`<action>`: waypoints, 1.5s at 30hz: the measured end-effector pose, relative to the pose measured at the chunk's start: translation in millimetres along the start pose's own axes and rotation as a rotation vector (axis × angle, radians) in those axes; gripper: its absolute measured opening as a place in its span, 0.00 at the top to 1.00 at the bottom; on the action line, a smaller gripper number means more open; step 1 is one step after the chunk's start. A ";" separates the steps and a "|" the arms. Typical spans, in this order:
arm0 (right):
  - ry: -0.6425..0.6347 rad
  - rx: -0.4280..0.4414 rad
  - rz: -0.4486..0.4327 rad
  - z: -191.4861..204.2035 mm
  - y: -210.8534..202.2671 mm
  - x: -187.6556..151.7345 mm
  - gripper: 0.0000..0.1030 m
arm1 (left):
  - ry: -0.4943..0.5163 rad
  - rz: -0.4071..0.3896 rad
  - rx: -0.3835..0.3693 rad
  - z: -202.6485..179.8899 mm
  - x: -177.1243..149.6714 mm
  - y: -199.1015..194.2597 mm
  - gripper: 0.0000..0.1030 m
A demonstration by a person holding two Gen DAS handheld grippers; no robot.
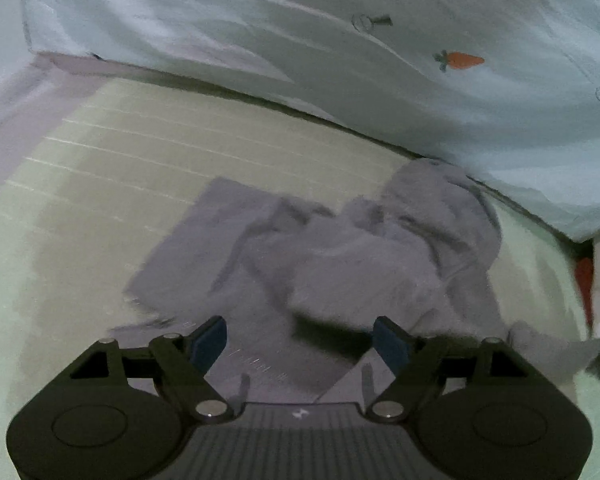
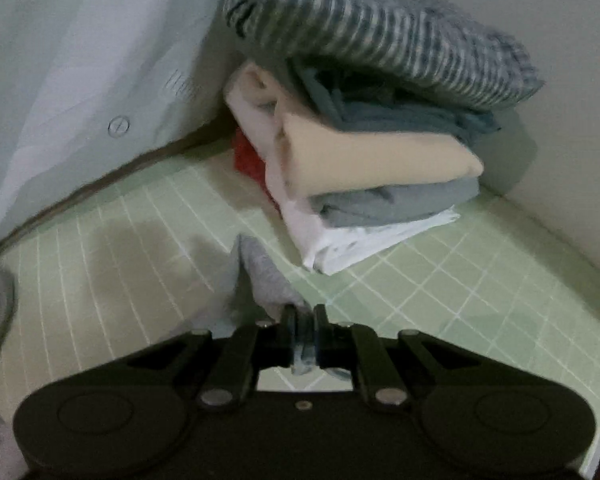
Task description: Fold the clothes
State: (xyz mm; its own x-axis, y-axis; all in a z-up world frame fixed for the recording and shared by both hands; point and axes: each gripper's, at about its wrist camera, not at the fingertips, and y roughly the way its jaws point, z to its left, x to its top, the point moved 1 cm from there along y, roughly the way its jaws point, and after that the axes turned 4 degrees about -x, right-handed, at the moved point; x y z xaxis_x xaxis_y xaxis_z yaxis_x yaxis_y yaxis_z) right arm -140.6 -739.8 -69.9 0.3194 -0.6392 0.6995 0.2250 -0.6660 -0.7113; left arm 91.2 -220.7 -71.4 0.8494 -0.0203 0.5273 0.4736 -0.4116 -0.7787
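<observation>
Right tongs (image 2: 303, 322) clamped on grey garment (image 2: 266, 276), left tongs (image 1: 300, 338) spread wide, holding nothing

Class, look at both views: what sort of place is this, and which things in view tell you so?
Probably a home laundry-folding spot: a pale green gridded mat, a stack of folded clothes in the corner, a crumpled grey garment spread out, and pale carrot-print fabric hanging behind.

left gripper (image 1: 300, 340) at 6 o'clock in its view, jaws spread wide, nothing between them, right gripper (image 2: 303, 334) at 6 o'clock, jaws clamped on grey cloth (image 2: 268, 276)
</observation>
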 end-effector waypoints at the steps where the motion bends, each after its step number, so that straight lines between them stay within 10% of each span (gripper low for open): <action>1: -0.011 0.003 0.006 0.1 3.0 -2.8 0.91 | -0.009 0.014 -0.016 -2.9 6.9 11.0 0.21; 5: -0.020 0.010 0.032 11.4 9.8 -17.8 0.91 | -0.043 0.089 -0.072 -10.6 28.8 49.6 0.39; 7: -0.024 0.012 0.040 19.2 10.9 -23.1 0.90 | -0.022 0.122 -0.059 -13.8 37.6 61.4 0.86; 12: -0.056 0.022 0.043 40.0 3.8 -28.2 0.90 | 0.045 0.102 -0.052 5.6 75.9 67.1 0.93; 20: -0.072 0.008 0.017 58.6 -16.6 -25.9 0.89 | -0.007 -0.108 0.166 83.0 148.6 39.4 0.93; 22: -0.057 0.004 0.016 59.9 -24.4 -28.4 0.78 | -0.035 -0.131 0.201 100.0 154.5 35.0 0.89; 24: -0.033 0.002 0.015 62.9 -35.2 -34.7 0.36 | -0.063 -0.154 0.236 116.9 160.3 30.7 0.69; 27: 0.008 0.072 0.049 76.5 -52.2 -52.2 0.23 | -0.105 -0.189 0.288 142.3 169.0 24.0 0.38; 31: 0.026 0.245 0.164 112.7 -65.8 -84.1 0.20 | -0.047 -0.073 0.251 137.7 138.0 47.5 0.34; 41: -0.151 0.287 0.279 183.1 -63.6 -122.5 0.24 | 0.063 0.074 0.142 85.9 82.8 98.2 0.28; 45: -0.234 0.272 0.230 187.4 -51.2 -106.2 0.85 | 0.055 0.067 0.159 88.8 90.9 105.0 0.28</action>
State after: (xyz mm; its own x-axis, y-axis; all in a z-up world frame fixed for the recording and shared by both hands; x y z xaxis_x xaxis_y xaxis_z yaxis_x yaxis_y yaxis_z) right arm -13.5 -565.7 -120.7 0.5833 -0.6339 0.5078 0.3475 -0.3703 -0.8614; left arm 238.8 -184.9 -135.4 0.8685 -0.0947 0.4865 0.4505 -0.2587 -0.8545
